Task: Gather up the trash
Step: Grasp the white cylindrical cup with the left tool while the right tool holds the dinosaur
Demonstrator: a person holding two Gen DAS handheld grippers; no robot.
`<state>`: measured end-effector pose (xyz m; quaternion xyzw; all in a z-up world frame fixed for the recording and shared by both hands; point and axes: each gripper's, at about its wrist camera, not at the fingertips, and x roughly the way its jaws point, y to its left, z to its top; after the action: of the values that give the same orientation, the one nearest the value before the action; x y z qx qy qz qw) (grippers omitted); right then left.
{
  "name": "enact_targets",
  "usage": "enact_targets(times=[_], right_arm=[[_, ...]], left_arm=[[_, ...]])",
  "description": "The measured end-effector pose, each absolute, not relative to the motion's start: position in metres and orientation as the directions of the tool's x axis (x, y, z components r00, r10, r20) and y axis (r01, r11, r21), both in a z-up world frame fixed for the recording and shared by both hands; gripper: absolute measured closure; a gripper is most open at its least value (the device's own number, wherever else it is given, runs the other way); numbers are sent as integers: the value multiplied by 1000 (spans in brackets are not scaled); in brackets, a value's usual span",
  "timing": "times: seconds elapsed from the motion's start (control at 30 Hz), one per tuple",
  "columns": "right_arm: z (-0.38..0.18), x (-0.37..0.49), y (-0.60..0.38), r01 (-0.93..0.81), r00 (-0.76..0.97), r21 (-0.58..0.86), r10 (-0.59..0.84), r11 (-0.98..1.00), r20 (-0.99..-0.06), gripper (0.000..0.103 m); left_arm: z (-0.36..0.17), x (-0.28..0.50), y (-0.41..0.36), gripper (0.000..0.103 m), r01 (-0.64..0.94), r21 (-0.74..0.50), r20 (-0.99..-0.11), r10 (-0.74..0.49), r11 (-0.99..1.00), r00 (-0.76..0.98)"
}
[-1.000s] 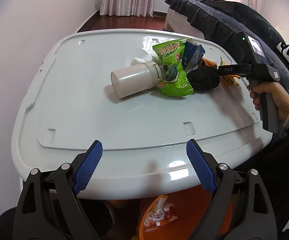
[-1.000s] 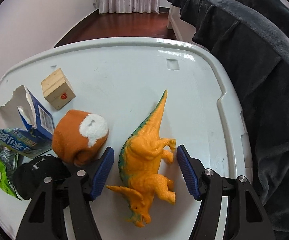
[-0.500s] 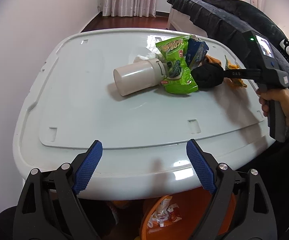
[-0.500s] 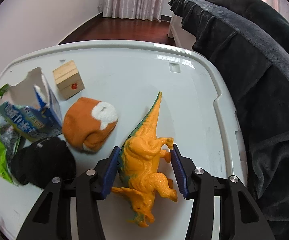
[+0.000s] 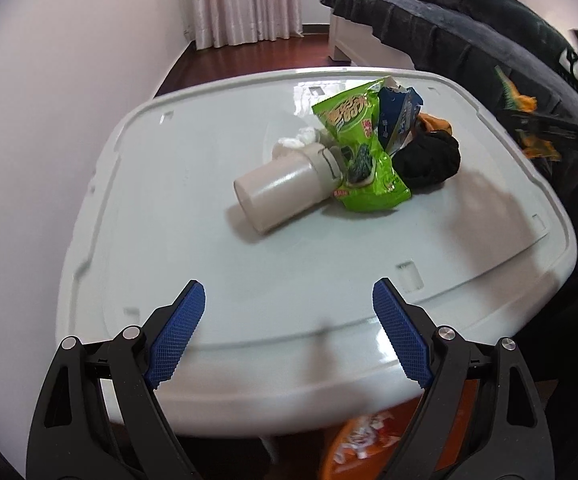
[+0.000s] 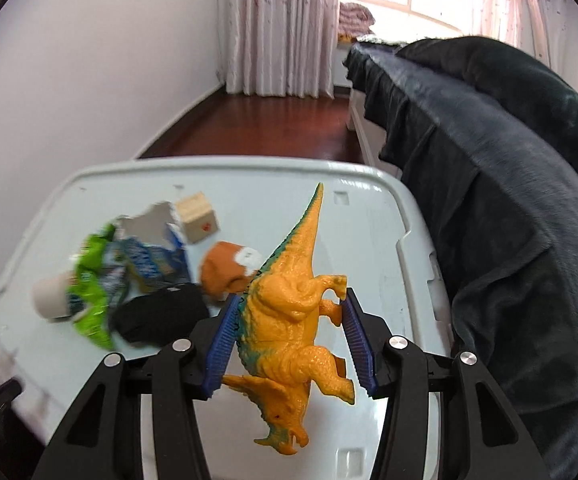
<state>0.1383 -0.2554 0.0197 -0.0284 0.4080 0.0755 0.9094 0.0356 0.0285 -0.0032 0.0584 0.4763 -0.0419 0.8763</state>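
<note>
Dinosaur clamped, trash on the lid

Right gripper pinches the orange plastic dinosaur toy above the pale plastic lid. Left gripper gapes empty near the white cup and green snack wrapper.

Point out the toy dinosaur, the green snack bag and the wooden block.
toy dinosaur (image 6: 289, 312): right wrist view, on its flank.
green snack bag (image 5: 359, 148): left wrist view, on its front.
wooden block (image 6: 197, 217): right wrist view, on its side face.
</note>
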Motion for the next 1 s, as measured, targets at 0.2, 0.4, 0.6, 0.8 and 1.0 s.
enact_targets(times=[0.2,0.4,0.6,0.8,1.0], right_arm=[[27,113,-256,-200,674,34,163,979,-721,53],[18,123,-262,-184,647,73,177,980,-742,53],[12,128,-254,-193,634,72,181,979,-751,53],[8,135,-244,-200,627,68,181,977,-758,53],[4,139,-237,-209,614,63,181,976,-769,53]], left_arm=[[-4,72,29,20,248,145,-838,-14,958,545],[-22,105,39,20,341,182,-854,-24,922,520],[-37,125,34,20,425,211,-848,-51,880,528],[-53,147,34,20,452,212,-847,-68,866,527],[-60,162,38,53,436,123,-850,-132,892,510]])
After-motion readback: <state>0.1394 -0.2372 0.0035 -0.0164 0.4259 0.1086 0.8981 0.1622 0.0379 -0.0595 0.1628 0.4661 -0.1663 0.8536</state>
